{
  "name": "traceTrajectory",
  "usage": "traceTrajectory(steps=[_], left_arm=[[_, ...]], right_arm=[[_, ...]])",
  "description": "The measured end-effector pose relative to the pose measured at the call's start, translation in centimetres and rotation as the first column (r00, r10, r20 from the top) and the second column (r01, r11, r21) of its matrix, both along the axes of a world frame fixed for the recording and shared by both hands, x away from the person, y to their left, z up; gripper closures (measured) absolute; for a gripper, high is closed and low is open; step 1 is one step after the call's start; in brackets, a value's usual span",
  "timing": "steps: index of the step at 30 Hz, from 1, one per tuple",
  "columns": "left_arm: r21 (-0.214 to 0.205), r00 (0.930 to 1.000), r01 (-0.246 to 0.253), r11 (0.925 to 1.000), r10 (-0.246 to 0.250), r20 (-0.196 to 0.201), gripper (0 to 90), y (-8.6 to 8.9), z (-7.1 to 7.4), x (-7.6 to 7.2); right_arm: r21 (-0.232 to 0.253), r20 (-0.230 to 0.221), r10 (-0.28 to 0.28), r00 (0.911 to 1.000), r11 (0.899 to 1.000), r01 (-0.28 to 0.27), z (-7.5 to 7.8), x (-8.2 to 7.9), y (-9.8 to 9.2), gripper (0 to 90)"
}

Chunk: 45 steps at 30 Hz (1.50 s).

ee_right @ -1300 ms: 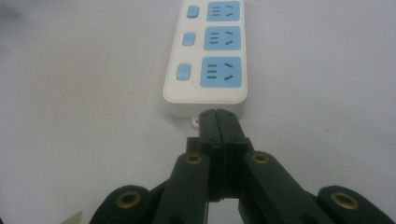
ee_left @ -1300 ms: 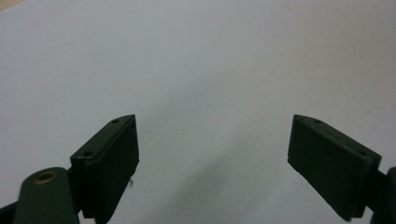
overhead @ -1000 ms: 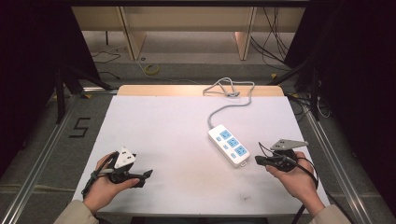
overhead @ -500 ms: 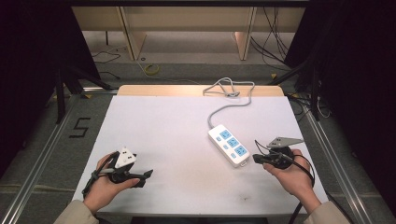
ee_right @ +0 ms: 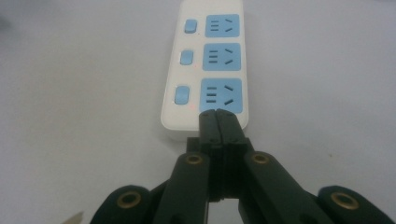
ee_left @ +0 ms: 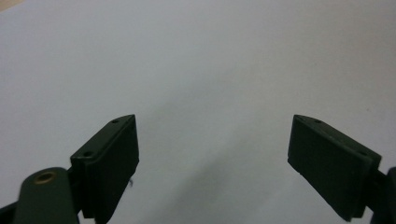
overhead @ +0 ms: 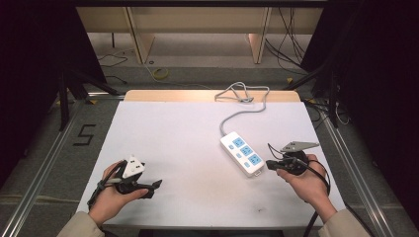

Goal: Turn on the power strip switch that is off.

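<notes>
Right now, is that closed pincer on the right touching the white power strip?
Cannot tell. In the right gripper view the shut right gripper overlaps the power strip's near end, and the high view shows no plain gap or contact.

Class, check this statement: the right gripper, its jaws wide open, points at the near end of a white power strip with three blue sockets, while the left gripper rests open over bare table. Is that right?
One detail is wrong: the right gripper has its jaws shut, pressed together with nothing between them, as the right gripper view shows. The rest holds: it points at the near end of the white power strip with three blue sockets, and the left gripper is open over bare table.
</notes>
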<state>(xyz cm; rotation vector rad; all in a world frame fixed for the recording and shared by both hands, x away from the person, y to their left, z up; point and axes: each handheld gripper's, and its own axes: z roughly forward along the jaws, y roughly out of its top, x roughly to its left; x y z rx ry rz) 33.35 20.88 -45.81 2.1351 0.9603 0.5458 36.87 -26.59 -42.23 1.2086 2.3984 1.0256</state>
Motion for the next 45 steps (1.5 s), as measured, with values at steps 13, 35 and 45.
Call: traceTrajectory(steps=[13,35,45], left_arm=[[-0.010,1.0000,0.005,0.9999,-0.005,-0.002,16.3,-0.1,0.0,0.0],[-0.002,0.9999,0.012,0.9999,-0.012,-0.001,16.0,-0.3,0.0,-0.1],[0.000,0.9999,0.013,0.9999,-0.013,-0.001,16.0,-0.2,0.0,0.0]], right_arm=[[-0.018,-0.005,0.007,1.0000,1.000,-0.007,0.3,1.0,1.0,90.0],[-0.036,-0.018,0.013,0.9997,0.999,-0.014,0.5,2.0,1.7,90.0],[-0.052,-0.025,0.022,0.9994,0.998,-0.024,0.6,2.4,2.3,90.0]])
